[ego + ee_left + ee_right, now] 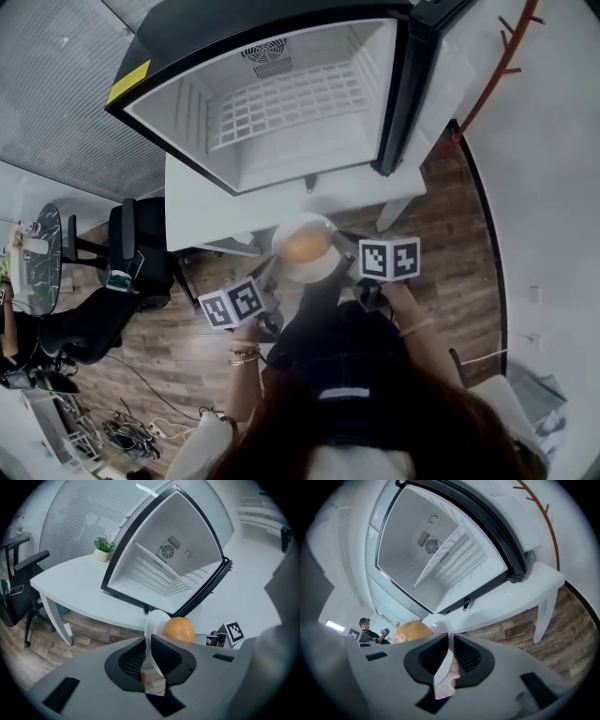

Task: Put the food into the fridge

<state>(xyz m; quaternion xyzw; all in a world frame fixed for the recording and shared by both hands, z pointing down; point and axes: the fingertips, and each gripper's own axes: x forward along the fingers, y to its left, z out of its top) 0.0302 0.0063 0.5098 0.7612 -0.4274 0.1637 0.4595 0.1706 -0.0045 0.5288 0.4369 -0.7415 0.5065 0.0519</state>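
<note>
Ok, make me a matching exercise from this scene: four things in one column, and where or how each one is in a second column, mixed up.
Things
1. orange
2. white plate
3. fridge door
4. potted plant

Place or state
A. swung open
B. standing on the table, beside the fridge
C. lying on the plate
D. clamped at its rim by the left gripper and the right gripper

Pairs: 1-C, 2-D, 3-A, 4-B
</note>
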